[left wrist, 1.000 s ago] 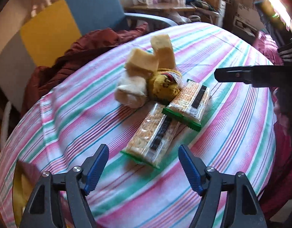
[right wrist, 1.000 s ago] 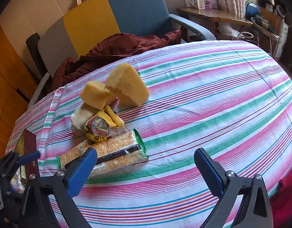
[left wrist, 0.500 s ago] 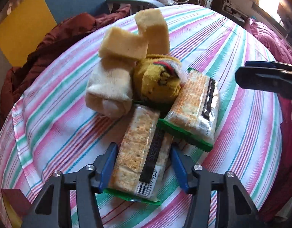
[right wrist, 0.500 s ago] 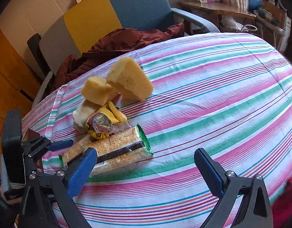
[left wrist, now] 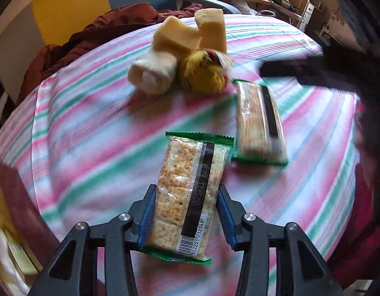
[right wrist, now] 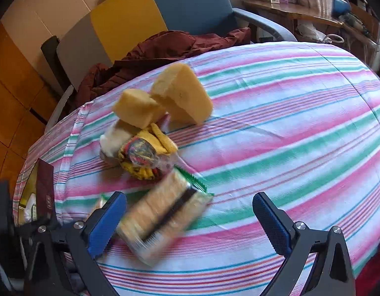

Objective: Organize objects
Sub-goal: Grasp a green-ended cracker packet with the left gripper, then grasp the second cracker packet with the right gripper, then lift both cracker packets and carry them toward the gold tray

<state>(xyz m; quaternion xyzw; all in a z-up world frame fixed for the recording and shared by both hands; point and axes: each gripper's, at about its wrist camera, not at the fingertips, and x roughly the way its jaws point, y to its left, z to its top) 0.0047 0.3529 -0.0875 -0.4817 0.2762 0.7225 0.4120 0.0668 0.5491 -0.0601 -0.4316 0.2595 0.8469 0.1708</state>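
My left gripper (left wrist: 185,215) is shut on a cracker packet (left wrist: 190,192) with green ends and holds it above the striped tablecloth (left wrist: 91,123). A second cracker packet (left wrist: 260,123) lies on the cloth to its right; it also shows in the right wrist view (right wrist: 162,214), blurred. Behind lie a white rolled sock (left wrist: 152,72), a yellow rolled sock (left wrist: 204,70) and two yellow sponges (left wrist: 187,34). My right gripper (right wrist: 190,218) is open and empty, just above the second packet.
A dark red garment (right wrist: 165,51) lies on a blue and yellow chair (right wrist: 150,9) behind the table. A dark red box (right wrist: 44,190) stands at the table's left edge. A cluttered desk (right wrist: 301,12) stands at the back right.
My left gripper closed on the near cracker packet and lifted it away from the pile toward me. My right gripper stayed open and moved closer to the second packet.
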